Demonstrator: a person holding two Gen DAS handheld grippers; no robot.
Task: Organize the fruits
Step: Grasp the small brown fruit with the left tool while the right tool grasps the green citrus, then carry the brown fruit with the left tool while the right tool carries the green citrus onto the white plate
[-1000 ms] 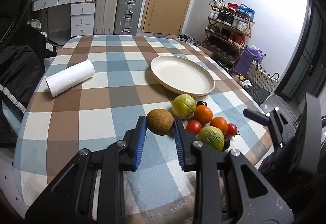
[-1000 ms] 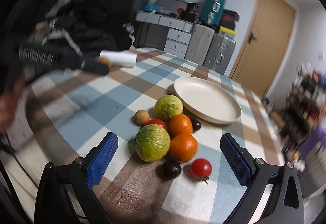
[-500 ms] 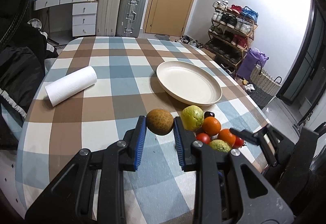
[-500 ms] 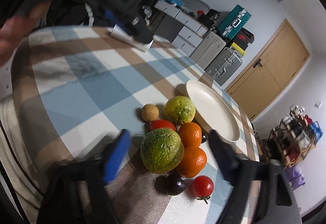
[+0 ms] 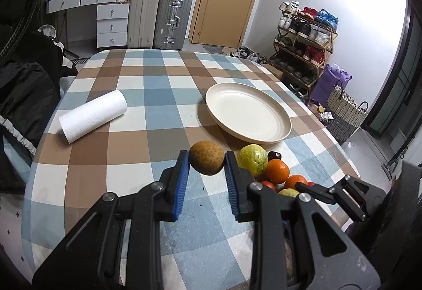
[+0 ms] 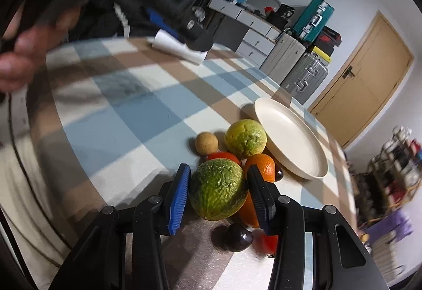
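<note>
My left gripper (image 5: pixel 206 164) is shut on a brown round fruit (image 5: pixel 207 160) and holds it above the checked tablecloth, short of the cream plate (image 5: pixel 248 112). My right gripper (image 6: pixel 218 184) has closed around a large green wrinkled fruit (image 6: pixel 217 192) in the fruit pile. The pile also holds a yellow-green fruit (image 6: pixel 245 137), oranges (image 6: pixel 259 167), a tomato (image 6: pixel 223 156), a small tan fruit (image 6: pixel 206 143) and a dark plum (image 6: pixel 238 237). The pile shows in the left wrist view (image 5: pixel 274 171) with the right gripper (image 5: pixel 332 195) over it.
A paper towel roll (image 5: pixel 92 116) lies at the table's left side. Dark clothing (image 5: pixel 23 89) hangs off the left edge. Suitcases (image 5: pixel 158 18), drawers and a shoe rack (image 5: pixel 303 34) stand beyond the table. The plate holds nothing.
My left gripper has lifted the brown fruit up and away from the pile. My right gripper has moved down onto the pile and shut from wide open around the green fruit.
</note>
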